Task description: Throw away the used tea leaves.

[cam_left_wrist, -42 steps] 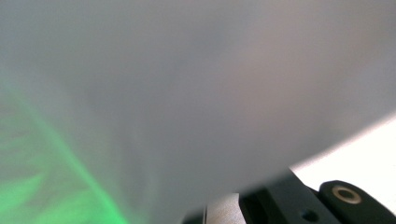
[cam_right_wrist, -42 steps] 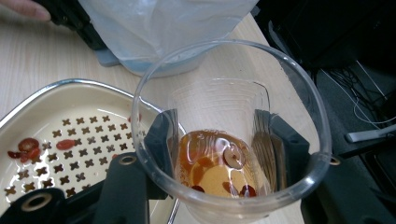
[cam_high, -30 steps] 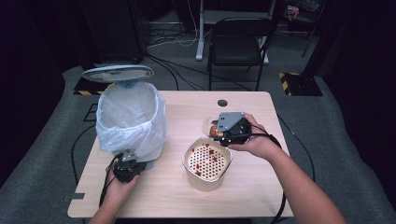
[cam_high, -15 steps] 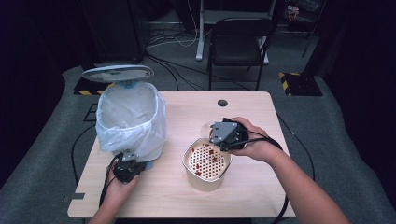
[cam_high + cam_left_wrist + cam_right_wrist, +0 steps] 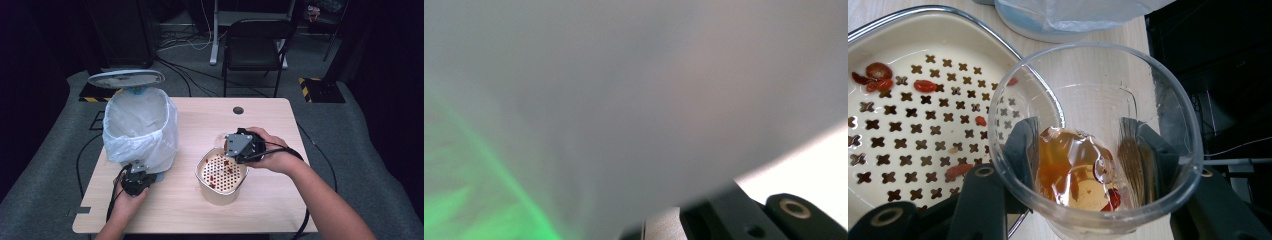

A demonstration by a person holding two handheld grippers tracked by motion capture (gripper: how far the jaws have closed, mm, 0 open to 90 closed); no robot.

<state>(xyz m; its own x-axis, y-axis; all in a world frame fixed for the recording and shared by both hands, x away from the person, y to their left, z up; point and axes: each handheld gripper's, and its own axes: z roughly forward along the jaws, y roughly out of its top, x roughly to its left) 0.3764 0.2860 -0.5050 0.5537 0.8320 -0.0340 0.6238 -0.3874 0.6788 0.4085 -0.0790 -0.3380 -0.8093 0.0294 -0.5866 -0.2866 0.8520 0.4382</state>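
Tabletop: right claw (image 5: 231, 146) grips cup (image 5: 1095, 135) over strainer (image 5: 221, 176) rim (left claw (image 5: 136, 176) clenched).

chair (image 5: 257, 47) behind table | cables (image 5: 180, 40) on floor | striped blocks (image 5: 320, 89) beside table (image 5: 280, 200)

Seen from above: a light wooden table (image 5: 200, 212) with rounded corners and a round cable hole (image 5: 238, 110) near the far edge. Stood on it at the left a bin lined with a white bag (image 5: 140, 131), lid raised behind. Sat right of the bin, nearer the front edge, a cream perforated strainer bowl (image 5: 221, 176) holding small red bits. Ran cables off the left edge.
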